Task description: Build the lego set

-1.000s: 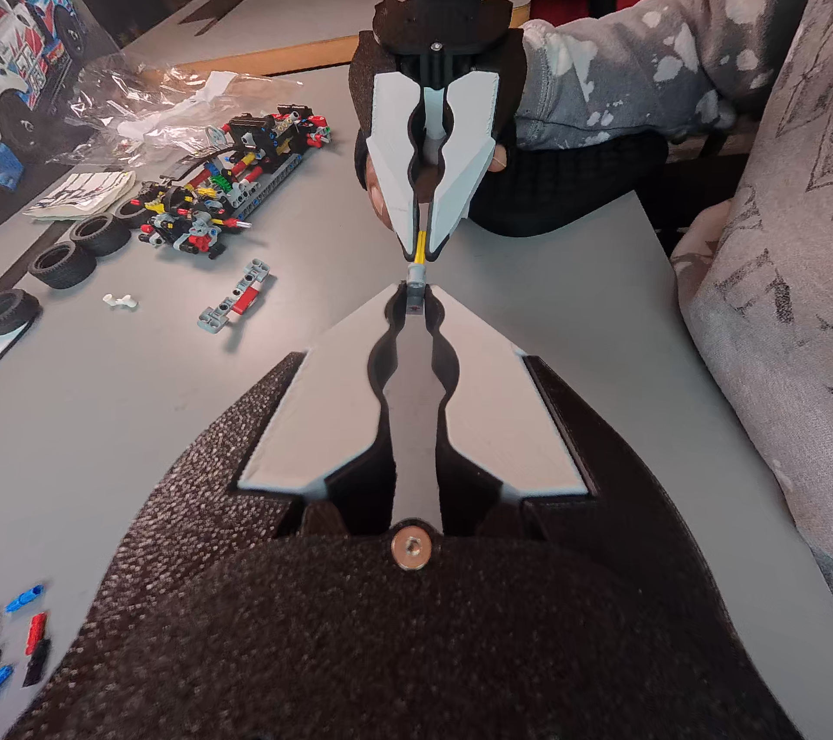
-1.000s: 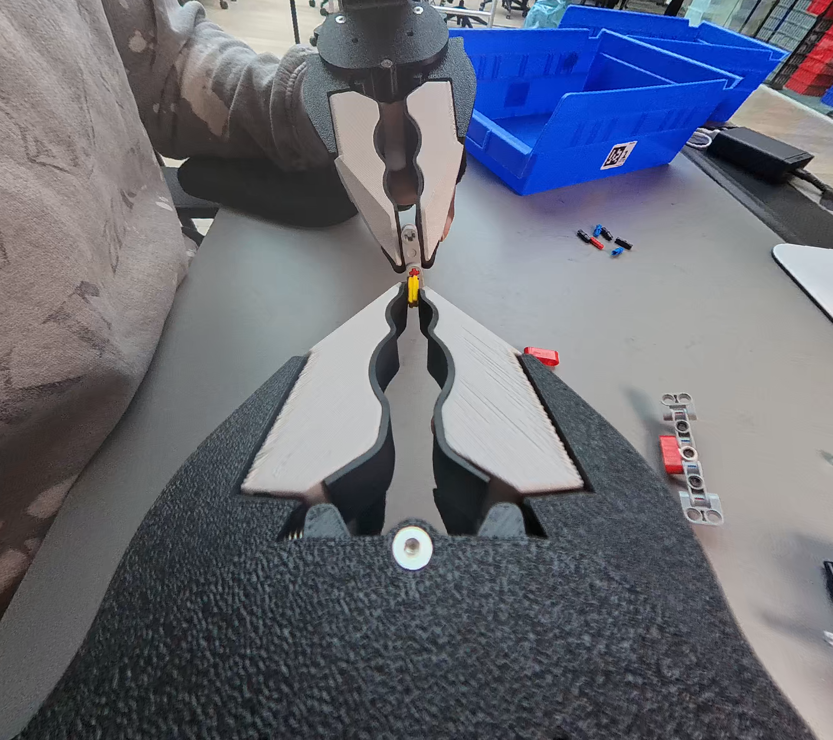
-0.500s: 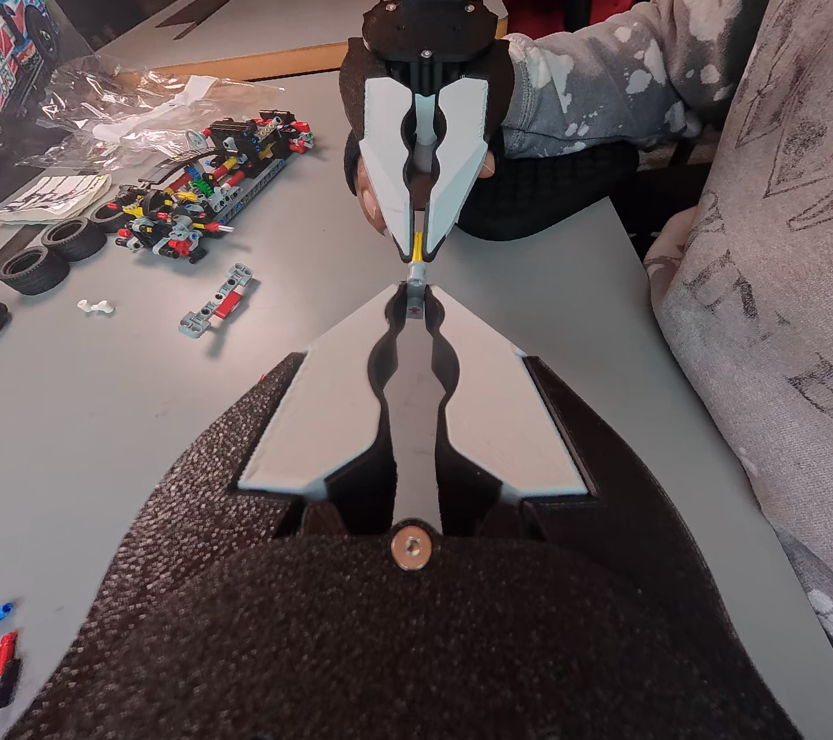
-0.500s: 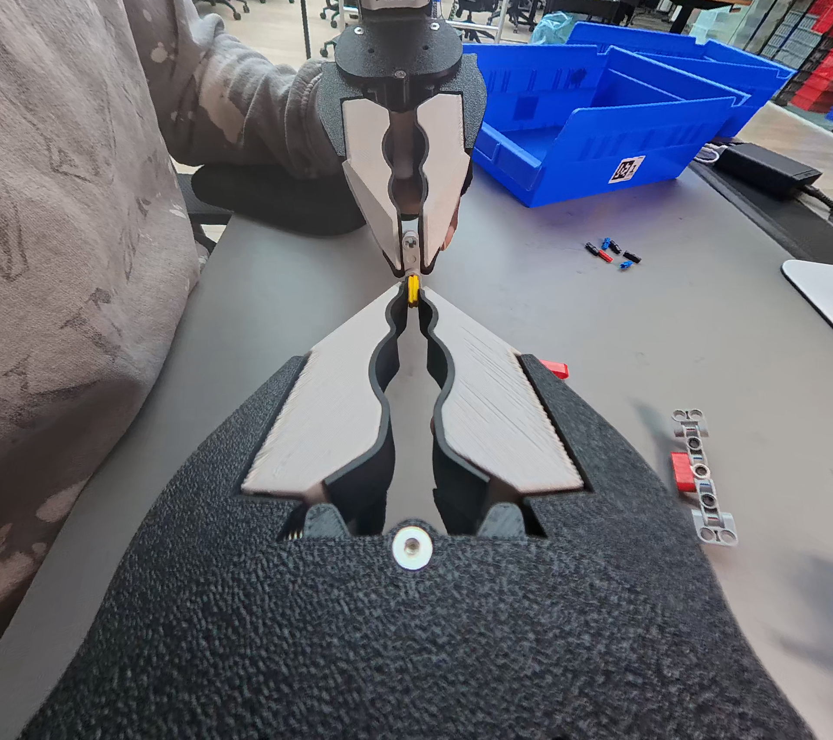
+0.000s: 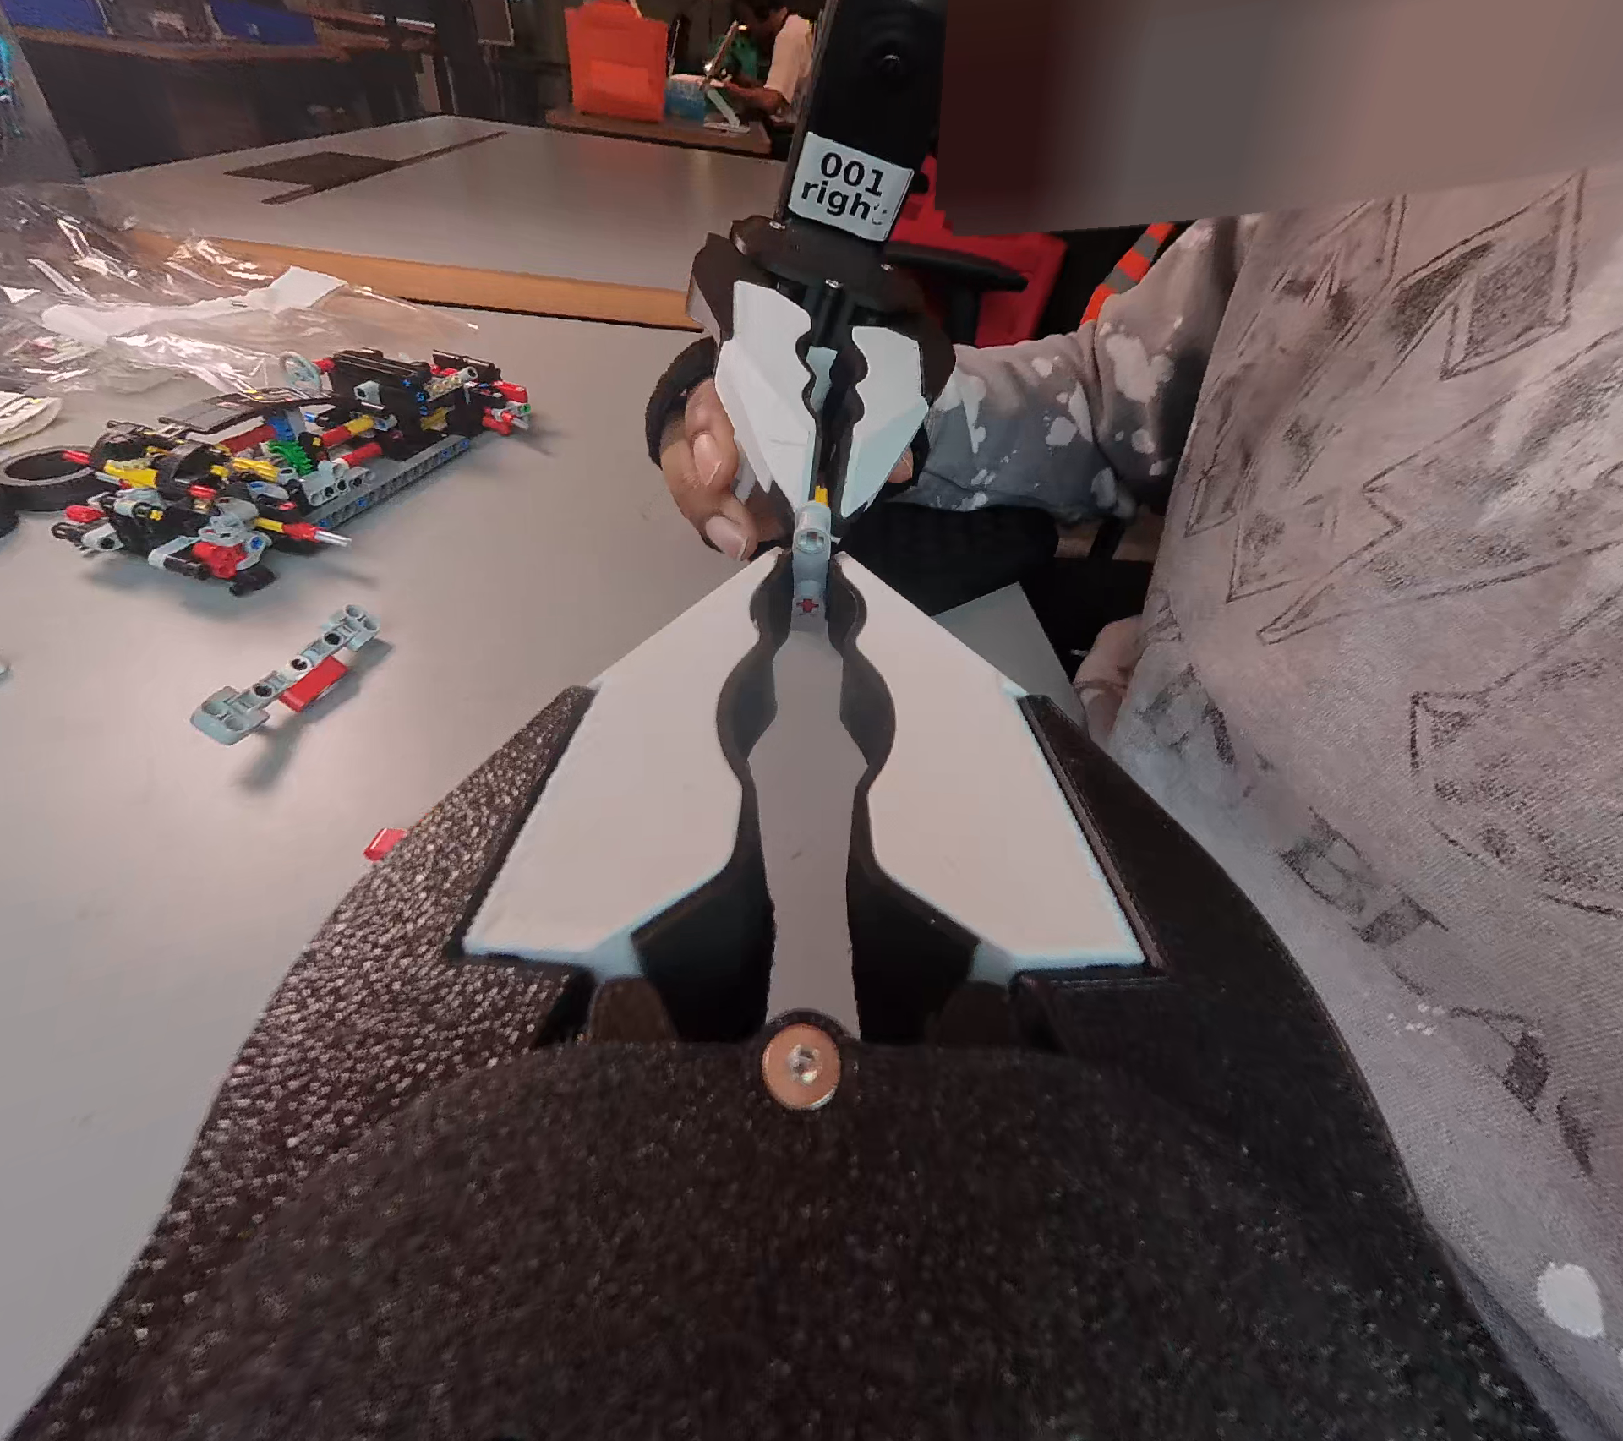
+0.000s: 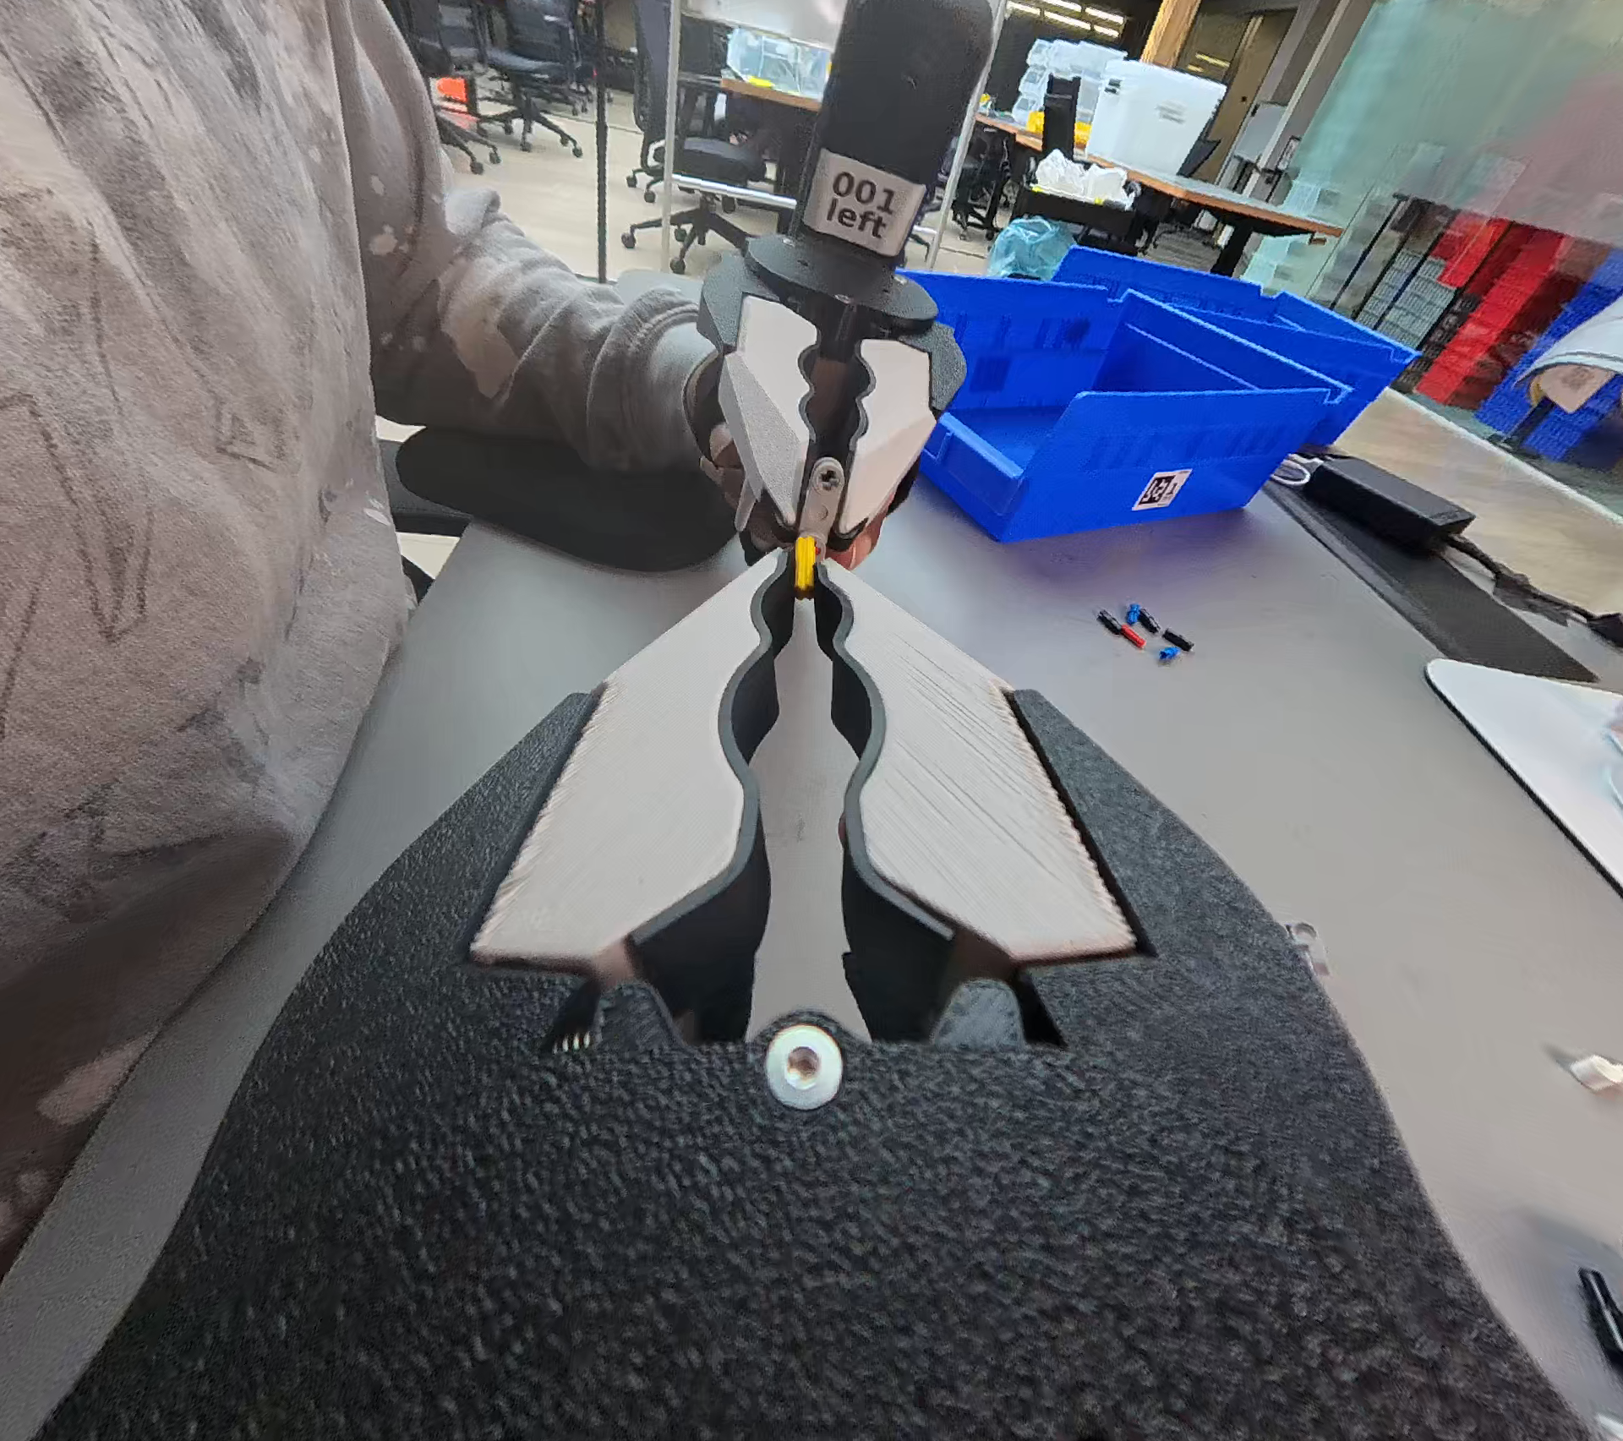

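My left gripper (image 5: 806, 580) is shut on a small grey connector piece (image 5: 810, 540) with a red axle end showing in it. My right gripper (image 6: 804, 575) is shut on a short yellow axle (image 6: 804, 561). The two grippers face each other tip to tip above the grey table, and the yellow axle meets the grey connector (image 6: 824, 486). In the left wrist view the right gripper (image 5: 817, 490) shows straight ahead; in the right wrist view the left gripper (image 6: 812, 521) does. A part-built lego car chassis (image 5: 281, 450) lies on the table to the left.
A grey beam with a red piece (image 5: 290, 674) and a small red part (image 5: 384, 841) lie near the left gripper. Black tyres (image 5: 44, 477) and plastic bags (image 5: 176, 310) sit far left. Blue bins (image 6: 1142, 415), loose pins (image 6: 1142, 626) and a white tray edge (image 6: 1537, 740) are right. The grippers are tip to tip, or close to it.
Both grippers have tilted up, so more of the room shows behind. The grey connector now sticks out further past my left fingertips. The yellow axle and connector stay together.
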